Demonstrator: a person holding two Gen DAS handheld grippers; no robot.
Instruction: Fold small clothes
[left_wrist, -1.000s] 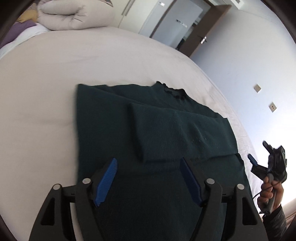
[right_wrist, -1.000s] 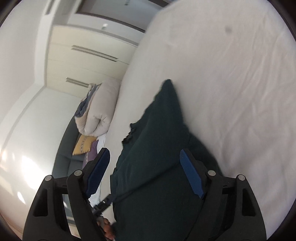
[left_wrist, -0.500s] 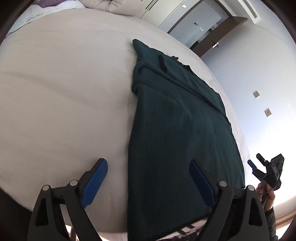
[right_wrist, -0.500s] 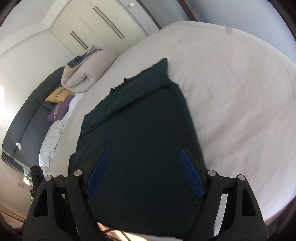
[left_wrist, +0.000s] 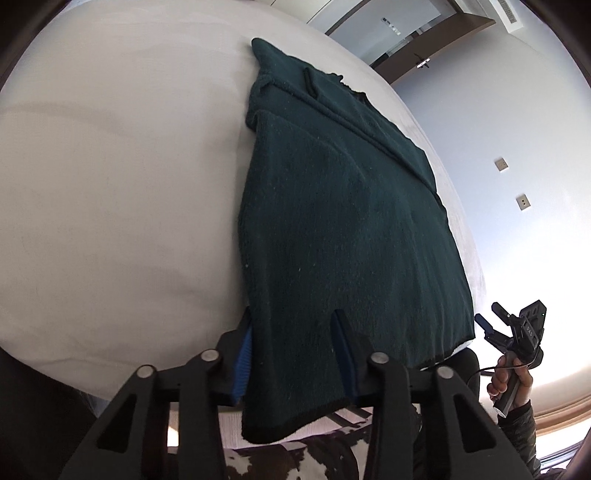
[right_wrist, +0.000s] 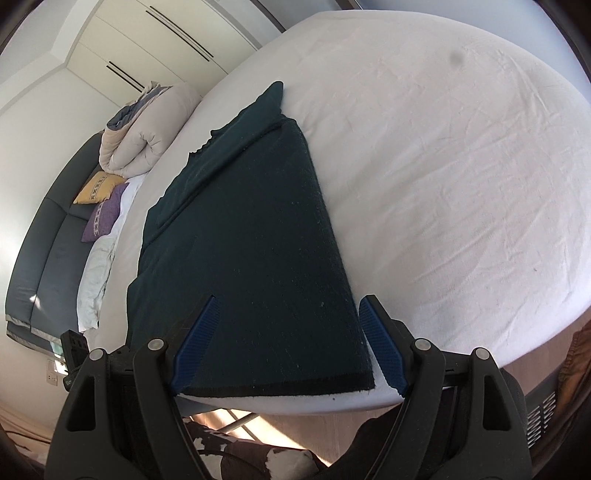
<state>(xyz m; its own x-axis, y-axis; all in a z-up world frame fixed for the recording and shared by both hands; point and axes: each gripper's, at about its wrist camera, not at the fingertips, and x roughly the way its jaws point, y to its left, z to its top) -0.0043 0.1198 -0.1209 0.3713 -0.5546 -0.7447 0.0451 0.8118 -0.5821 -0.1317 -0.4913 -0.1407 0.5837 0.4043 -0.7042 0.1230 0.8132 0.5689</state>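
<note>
Looking soft, thick and floppy: a dark green knitted sweater (left_wrist: 343, 221) lying flat on the white bed (left_wrist: 122, 192), likely draping and sagging wherever unsupported, probably clinging a little to the sheet and not sliding freely, and in no way fragile. Best taking hold at the hem, at its two corners, and lifting both together so that the fold is landing square. Showing a sleeve already laid across the body near the collar end, a ribbed darker band running along the hem, and pale lint specks scattered over the knit. Hanging slightly over the near edge of the bed at the hem corner on the left gripper's side, with the collar end pointing away toward the far side of the bed. Closing on that overhanging corner: the left gripper (left_wrist: 295, 358), blue pads flanking the cloth, knit bunching between them, contact looking made though not fully pressed home. Standing wide at the other hem corner: the right gripper (right_wrist: 288, 347), jaws apart, straddling the hem near the bed's edge, pads not pressing anything. Lying beyond the sweater, at the bed's far end: a rolled beige duvet (right_wrist: 144, 129), and beside the bed a dark sofa (right_wrist: 40, 236) carrying a yellow cushion (right_wrist: 99, 188) and a purple cushion (right_wrist: 105, 218).
</note>
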